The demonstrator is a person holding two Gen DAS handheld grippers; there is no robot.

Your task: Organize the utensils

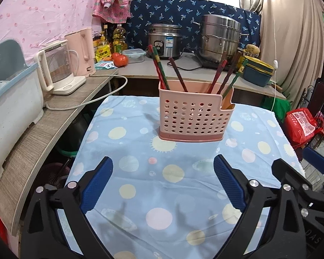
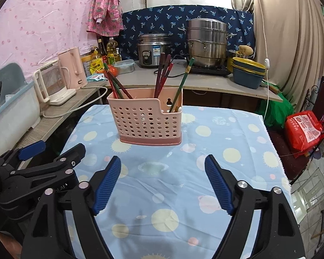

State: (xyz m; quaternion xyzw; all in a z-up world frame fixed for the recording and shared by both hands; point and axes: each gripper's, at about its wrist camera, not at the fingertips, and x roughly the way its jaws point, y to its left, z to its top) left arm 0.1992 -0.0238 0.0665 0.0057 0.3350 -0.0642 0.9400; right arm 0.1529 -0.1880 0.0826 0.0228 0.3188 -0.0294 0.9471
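Both grippers hang over the near edge of the tabletop with nothing in them: the left gripper (image 1: 163, 166) has its blue pads spread wide, and the right gripper (image 2: 163, 168) just beside it stands apart the same way, only bare cloth showing between the fingers of each.

Further back, toward the far edge of the tabletop and roughly midway across it, stands the pink perforated holder (image 1: 191, 116), upright on the blue dotted tablecloth (image 1: 140, 185). The chopsticks (image 1: 177, 73) are already in it, leaning out in loose bunches to the left and right, with one green-tipped stick (image 2: 181, 84) in the lower, notched compartment at the right end. I can see no stray utensils lying anywhere on the cloth.

My reading is that the sorting is as good as finished and the hands are at rest after a drop. If anything remains, it would be tidying the splayed sticks: that calls for reaching forward over the holder's rim and pinching one bunch near its tops, lightly enough not to tip the light plastic holder.
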